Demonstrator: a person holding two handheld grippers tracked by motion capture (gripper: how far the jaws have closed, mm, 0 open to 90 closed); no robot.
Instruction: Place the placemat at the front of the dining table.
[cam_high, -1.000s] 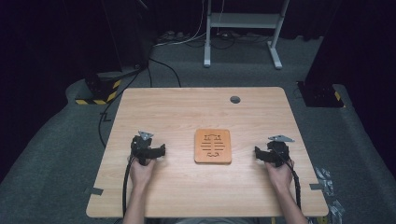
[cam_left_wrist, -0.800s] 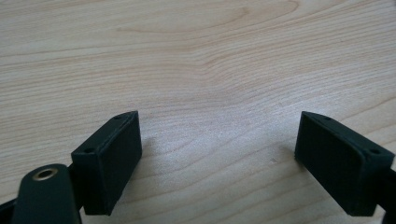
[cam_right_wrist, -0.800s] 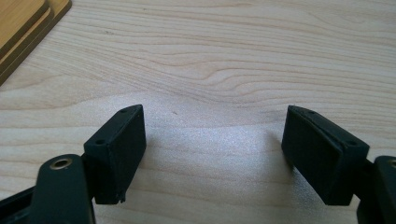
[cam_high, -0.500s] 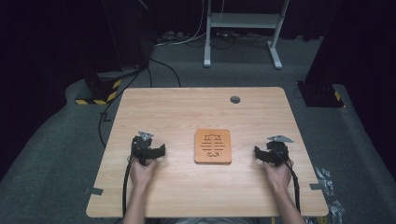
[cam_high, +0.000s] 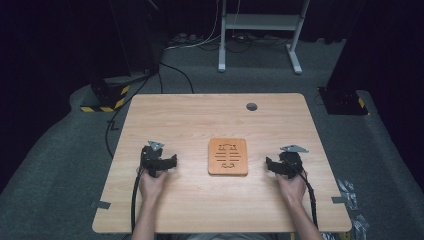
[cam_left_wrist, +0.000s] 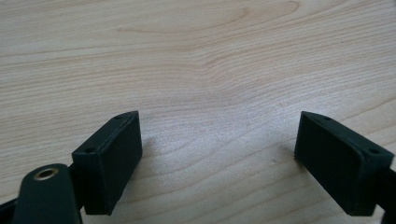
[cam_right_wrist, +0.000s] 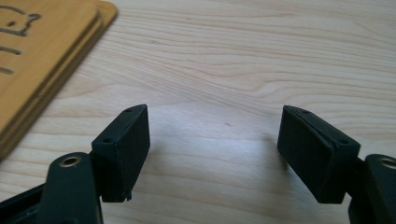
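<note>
Here the work looks to be at its very start: the wooden board (cam_high: 228, 156) lies flat in the middle of the table (cam_high: 200, 115), untouched, with the left gripper (cam_high: 172, 161) well to its left and the right gripper (cam_high: 270, 164) just beside its right edge. Both grippers rest low over bare wood, each held in 1 hand. In the left gripper view the 2 jaws stand apart with nothing between them; the right gripper view shows the same, with a corner of the board at the upper left. Both pairs of jaws have just been closing a little, on nothing.

Judging from this, the step in hand is the approach. The next move probably calls for the right gripper to swing toward the board's near edge and get a jaw under or around its thin rim, which will be awkward since it lies flush on the table.

Against the earlier frames, the board and both hands sit in the same places.
</note>
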